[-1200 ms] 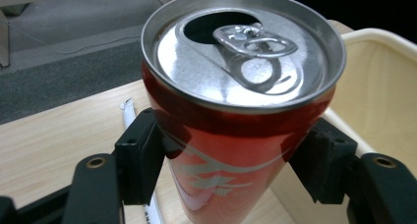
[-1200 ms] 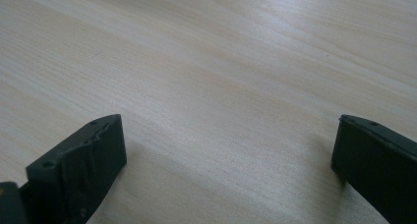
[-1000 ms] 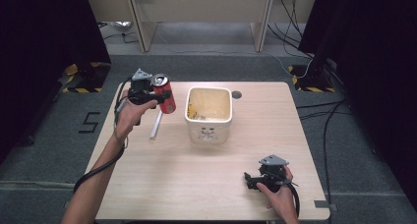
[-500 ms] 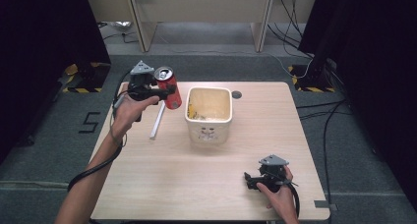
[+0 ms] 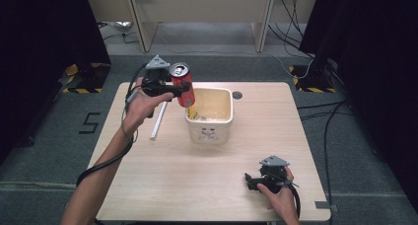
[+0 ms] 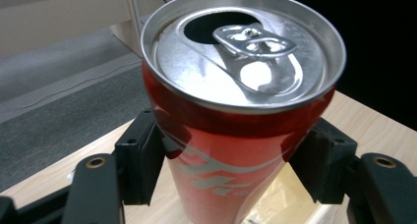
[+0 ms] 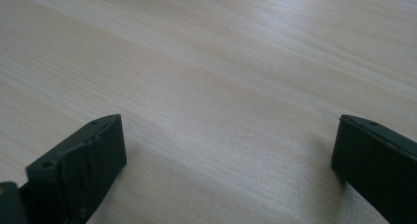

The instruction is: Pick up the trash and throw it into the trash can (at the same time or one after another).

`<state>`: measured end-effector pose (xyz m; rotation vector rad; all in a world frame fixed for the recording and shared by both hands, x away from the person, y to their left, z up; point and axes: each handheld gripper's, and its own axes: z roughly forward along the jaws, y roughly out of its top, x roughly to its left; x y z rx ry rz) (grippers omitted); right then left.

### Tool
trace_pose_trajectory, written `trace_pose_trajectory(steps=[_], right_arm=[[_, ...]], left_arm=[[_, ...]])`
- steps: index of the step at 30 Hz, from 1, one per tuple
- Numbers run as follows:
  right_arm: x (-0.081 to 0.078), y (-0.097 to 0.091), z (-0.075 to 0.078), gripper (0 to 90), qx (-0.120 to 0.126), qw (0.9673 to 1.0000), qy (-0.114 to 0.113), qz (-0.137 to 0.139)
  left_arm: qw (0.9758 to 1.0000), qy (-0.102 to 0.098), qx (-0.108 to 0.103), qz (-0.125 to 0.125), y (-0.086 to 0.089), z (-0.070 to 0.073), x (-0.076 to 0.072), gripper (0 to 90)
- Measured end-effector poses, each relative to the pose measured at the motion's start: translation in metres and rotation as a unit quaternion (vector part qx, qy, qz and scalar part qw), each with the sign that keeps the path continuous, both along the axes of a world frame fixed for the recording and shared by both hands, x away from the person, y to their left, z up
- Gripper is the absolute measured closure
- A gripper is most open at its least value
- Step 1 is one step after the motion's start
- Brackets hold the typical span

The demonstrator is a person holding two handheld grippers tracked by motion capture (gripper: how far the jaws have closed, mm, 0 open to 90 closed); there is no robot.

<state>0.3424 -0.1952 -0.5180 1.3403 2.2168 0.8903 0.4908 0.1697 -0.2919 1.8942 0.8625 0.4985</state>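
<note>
Left gripper (image 5: 183,89) clamped on opened red can (image 5: 182,84), held tilted at white tub's (image 5: 209,131) left rim; right gripper (image 5: 250,179) rests on table (image 5: 276,116), jaws apart.

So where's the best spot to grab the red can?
Around its middle, from the side, probably. The can is a tall round tube with an open top, so squeezing its smooth wall keeps it upright. The left gripper already does this, its pads pressing opposite sides below the rim, next to the tub.
</note>
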Motion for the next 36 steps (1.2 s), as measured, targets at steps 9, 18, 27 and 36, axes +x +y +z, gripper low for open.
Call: trace_pose_trajectory(steps=[9,18,27,36], right_arm=[[0.000,0.000,0.000,0.3,0.000,1.0000,0.000,0.000],[0.000,0.000,0.000,0.3,-0.001,1.0000,0.000,0.000],[0.000,0.000,0.000,0.3,-0.001,1.0000,0.000,0.000],[0.000,0.000,0.000,0.3,-0.001,1.0000,0.000,0.000]], left_arm=[[0.9997,0.006,0.005,-0.021,-0.031,-0.005,0.003,34.1],[0.9993,0.016,0.013,-0.030,-0.055,-0.020,0.009,34.1],[0.9989,0.035,0.014,-0.027,-0.064,-0.037,0.018,34.0],[0.9989,0.043,0.012,-0.014,-0.061,-0.047,0.027,34.0]])
